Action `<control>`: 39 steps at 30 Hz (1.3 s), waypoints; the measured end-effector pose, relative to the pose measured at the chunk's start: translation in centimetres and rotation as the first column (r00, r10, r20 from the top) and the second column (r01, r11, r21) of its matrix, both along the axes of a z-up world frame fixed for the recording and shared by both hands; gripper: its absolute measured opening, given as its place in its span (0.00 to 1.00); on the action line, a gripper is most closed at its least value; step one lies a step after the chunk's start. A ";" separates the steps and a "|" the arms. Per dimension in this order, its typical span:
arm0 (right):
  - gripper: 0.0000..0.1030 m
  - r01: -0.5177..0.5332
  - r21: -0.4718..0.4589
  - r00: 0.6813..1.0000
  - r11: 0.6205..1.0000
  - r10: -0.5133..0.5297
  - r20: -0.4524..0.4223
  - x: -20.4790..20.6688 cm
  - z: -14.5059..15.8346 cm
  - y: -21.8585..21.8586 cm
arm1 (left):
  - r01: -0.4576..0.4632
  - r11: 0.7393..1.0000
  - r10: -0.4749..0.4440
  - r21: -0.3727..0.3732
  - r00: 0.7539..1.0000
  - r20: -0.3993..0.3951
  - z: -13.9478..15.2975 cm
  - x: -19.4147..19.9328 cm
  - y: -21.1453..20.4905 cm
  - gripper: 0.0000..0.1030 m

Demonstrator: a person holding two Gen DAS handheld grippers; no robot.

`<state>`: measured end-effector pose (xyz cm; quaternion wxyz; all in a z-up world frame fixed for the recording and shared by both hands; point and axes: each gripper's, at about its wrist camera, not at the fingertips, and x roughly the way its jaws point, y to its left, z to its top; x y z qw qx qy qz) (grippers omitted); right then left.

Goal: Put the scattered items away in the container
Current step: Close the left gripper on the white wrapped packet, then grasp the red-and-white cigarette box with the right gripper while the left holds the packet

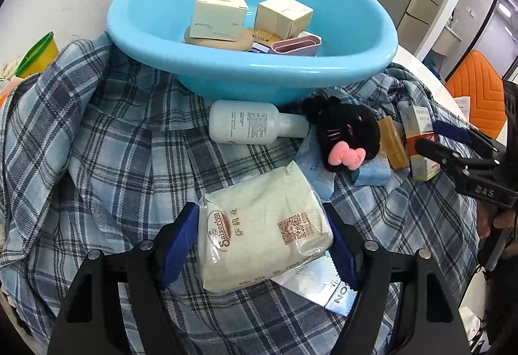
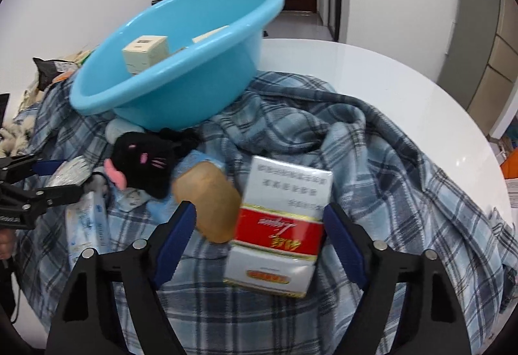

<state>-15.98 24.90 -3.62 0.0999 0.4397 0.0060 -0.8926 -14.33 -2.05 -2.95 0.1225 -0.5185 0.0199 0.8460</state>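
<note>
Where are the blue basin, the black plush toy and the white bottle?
blue basin [image 1: 291,79], left wrist view, front outer wall
black plush toy [image 1: 346,131], left wrist view, middle of body
white bottle [image 1: 242,125], left wrist view, label

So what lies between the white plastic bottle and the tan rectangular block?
The black plush cat with a pink bow, between bottle and block, per the left wrist view.

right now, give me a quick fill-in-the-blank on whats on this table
1. The left gripper is closed on a white ____.
2. The plastic basin is coloured ____.
3. The black plush toy wears a ____ bow.
4. The white bottle lies on its side, ____ the basin.

Missing words: packet; blue; pink; outside
</note>
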 end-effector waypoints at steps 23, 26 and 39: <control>0.52 -0.047 -0.001 0.998 0.999 0.047 -0.034 2.0 0.3 -1.4 | 0.032 0.999 -0.032 -0.017 0.999 -0.011 0.5 -0.3 0.6 0.75; 0.53 -0.075 -0.014 0.997 0.997 0.075 -0.027 2.7 0.9 -1.7 | 0.031 0.999 -0.031 -0.016 0.999 -0.011 0.5 -0.2 0.7 0.75; 0.53 -0.110 -0.059 0.994 0.992 0.109 -0.025 4.2 2.2 -2.2 | 0.019 1.000 -0.020 -0.020 1.000 -0.013 0.8 0.8 0.6 0.75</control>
